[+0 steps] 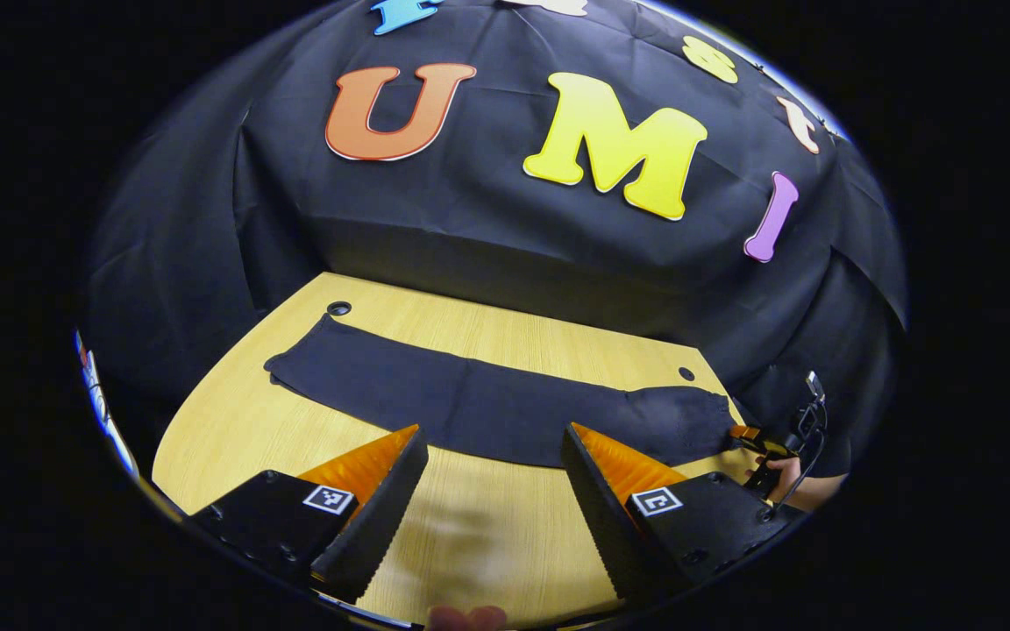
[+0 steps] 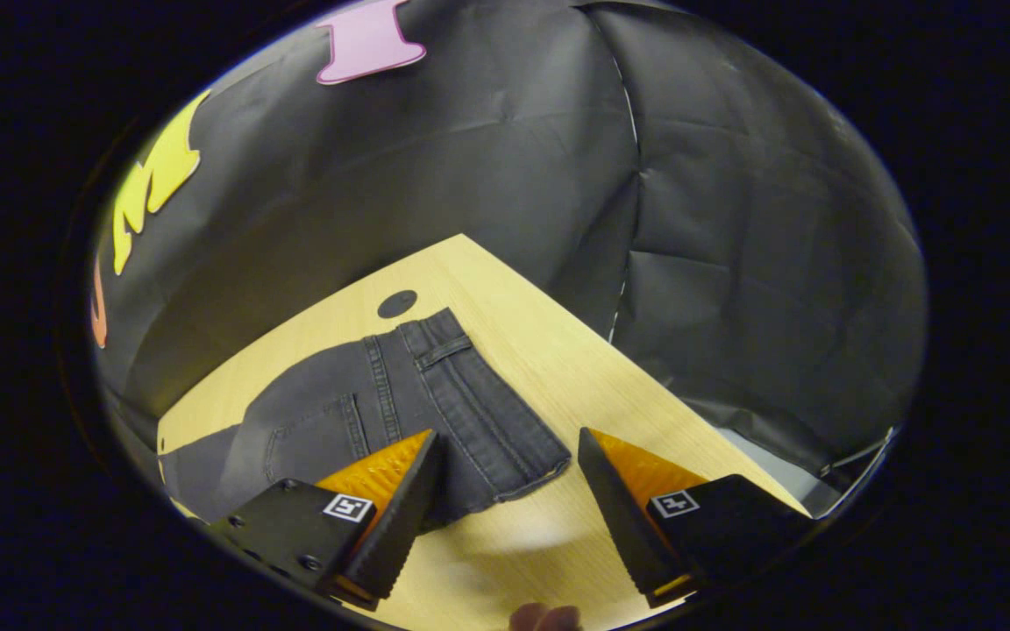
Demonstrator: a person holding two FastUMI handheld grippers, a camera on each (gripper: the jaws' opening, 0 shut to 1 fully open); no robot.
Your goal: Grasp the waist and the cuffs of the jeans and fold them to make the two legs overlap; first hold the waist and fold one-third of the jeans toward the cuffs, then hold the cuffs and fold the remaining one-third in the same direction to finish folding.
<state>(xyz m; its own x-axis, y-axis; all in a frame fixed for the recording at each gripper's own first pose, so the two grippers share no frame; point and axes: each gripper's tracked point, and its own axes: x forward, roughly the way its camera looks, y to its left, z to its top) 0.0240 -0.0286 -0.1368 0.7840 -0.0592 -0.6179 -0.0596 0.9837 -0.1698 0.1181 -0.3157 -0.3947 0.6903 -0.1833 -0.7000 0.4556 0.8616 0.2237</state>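
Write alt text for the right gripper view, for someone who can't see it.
Dark jeans lie flat on a light wooden table, waist end nearest, with the open right gripper poised just above the waistband, its fingers not touching the fabric. Black cloth forms the wall behind.

— What carries everything here?
— A light wood-grain tabletop (image 1: 505,329), set against the black cloth wall.
— And what lies on it?
— A pair of dark jeans (image 1: 479,407), spread flat and stretched lengthwise across the tabletop. In the right gripper view the waist end (image 2: 470,412) lies near the tabletop's edge, waistband and back pocket facing up.
— Anything else in the surface?
— Two small round dark holes, one (image 1: 339,308) just beside the cuff end, one (image 2: 397,303) just beside the waistband.
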